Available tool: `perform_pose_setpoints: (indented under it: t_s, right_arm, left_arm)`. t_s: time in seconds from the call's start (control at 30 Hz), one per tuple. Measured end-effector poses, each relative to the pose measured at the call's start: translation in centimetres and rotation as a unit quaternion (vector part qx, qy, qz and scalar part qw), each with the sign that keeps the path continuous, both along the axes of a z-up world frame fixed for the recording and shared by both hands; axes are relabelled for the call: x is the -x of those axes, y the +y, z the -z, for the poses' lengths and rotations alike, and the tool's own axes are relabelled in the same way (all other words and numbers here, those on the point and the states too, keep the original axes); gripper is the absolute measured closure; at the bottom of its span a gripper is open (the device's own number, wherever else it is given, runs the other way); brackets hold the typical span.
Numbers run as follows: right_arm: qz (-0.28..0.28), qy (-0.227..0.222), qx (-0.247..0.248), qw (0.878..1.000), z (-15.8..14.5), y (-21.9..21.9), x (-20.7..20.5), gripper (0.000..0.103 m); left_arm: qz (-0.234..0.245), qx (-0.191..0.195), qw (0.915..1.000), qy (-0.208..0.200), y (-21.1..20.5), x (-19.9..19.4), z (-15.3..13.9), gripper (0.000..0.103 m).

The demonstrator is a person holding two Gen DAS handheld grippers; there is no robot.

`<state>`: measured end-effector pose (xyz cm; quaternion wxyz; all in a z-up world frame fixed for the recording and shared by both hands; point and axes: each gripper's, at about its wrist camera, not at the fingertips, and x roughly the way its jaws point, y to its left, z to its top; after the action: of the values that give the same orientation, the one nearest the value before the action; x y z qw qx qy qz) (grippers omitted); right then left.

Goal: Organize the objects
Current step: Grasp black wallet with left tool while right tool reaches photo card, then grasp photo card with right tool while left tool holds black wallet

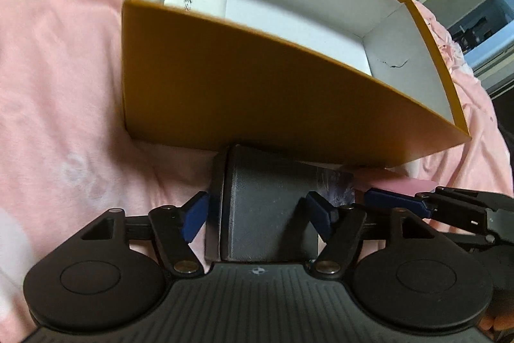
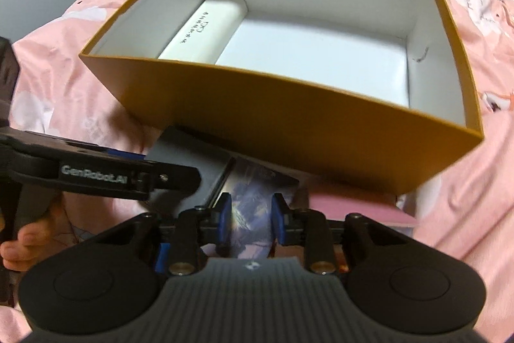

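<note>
Left gripper [image 1: 257, 214] gapes around the dark box [image 1: 257, 208]; right gripper [image 2: 250, 217] pinches the card [image 2: 253, 198]; orange box [image 2: 289, 130] at twelve o'clock.

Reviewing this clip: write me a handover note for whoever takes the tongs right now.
Left tongs: open, straddling the dark grey box without pressing it.
Right tongs: nearly closed around the printed card; contact unclear.
Both items lie on the pink bedding, in front of the orange box.
Done: one white box lies inside, along its left wall.
Left: the grey box, the card and a pink item beside them.
</note>
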<state>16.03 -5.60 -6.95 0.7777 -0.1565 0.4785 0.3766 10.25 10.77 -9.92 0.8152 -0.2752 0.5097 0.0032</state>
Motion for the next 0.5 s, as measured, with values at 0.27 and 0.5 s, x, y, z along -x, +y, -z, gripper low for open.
perform_pose_setpoints:
  t_s: [0.27, 0.5]
  right_arm:
    - [-0.004, -0.007, 0.0, 1.0, 0.3, 0.2, 0.5, 0.074]
    - [0.008, -0.01, 0.004, 1.0, 0.4, 0.2, 1.1, 0.072]
  left_arm:
    - [-0.032, 0.039, 0.9987, -0.006, 1.1, 0.1, 0.6, 0.036]
    - [-0.047, 0.016, 0.9978, -0.045, 0.7, 2.0, -1.7, 0.055]
